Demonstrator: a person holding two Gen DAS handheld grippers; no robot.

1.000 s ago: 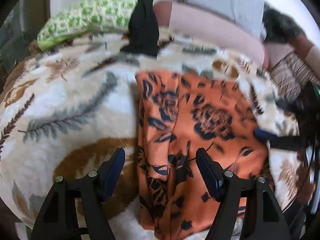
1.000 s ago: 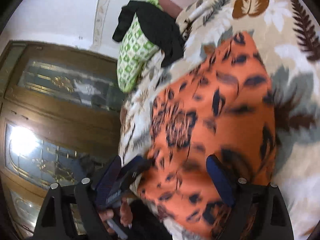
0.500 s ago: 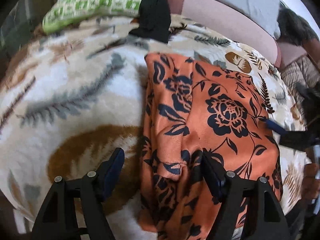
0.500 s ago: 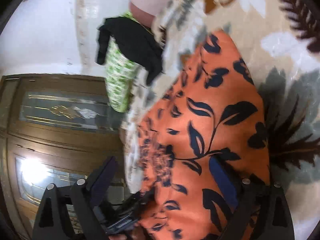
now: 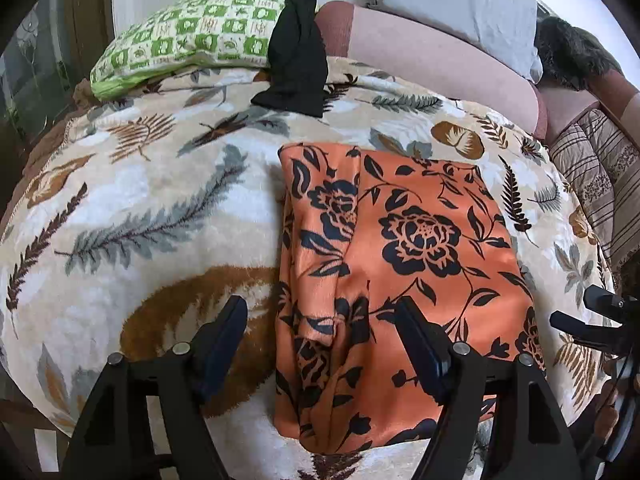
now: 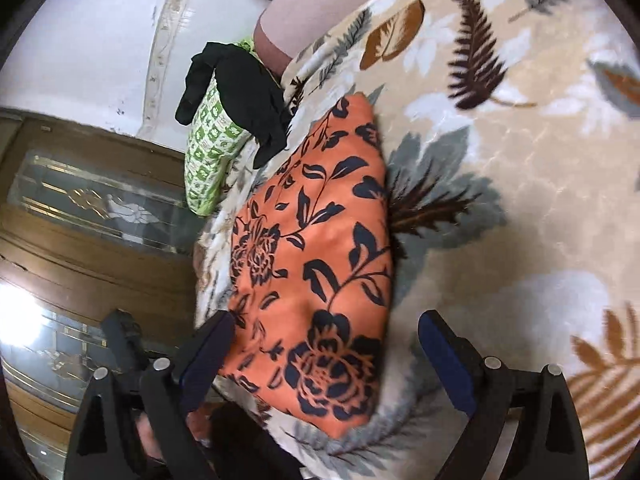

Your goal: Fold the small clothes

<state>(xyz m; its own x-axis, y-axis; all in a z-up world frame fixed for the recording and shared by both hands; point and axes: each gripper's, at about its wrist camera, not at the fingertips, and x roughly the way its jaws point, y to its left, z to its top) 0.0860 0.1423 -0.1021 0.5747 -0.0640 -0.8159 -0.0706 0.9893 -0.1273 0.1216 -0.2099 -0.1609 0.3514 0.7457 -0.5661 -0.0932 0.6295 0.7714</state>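
An orange garment with a black flower print (image 5: 392, 272) lies folded into a rectangle on a leaf-patterned blanket (image 5: 160, 216). My left gripper (image 5: 320, 336) is open and empty, just above the garment's near left part. My right gripper (image 6: 326, 356) is open and empty over the garment's near corner (image 6: 320, 280). The right gripper's body shows at the right edge of the left wrist view (image 5: 600, 320). The left gripper shows at the lower left of the right wrist view (image 6: 124, 344).
A black garment (image 5: 298, 52) hangs over a green and white pillow (image 5: 192, 44) at the far end. A pink bolster (image 5: 432, 60) and a grey pillow (image 5: 460, 4) lie behind. A striped quilt (image 5: 600, 176) is at the right. A wooden door with glass (image 6: 80, 216) stands beyond the bed.
Both grippers have pulled back and up a little from the garment. The folded garment lies still, and more of the bed shows in both views.
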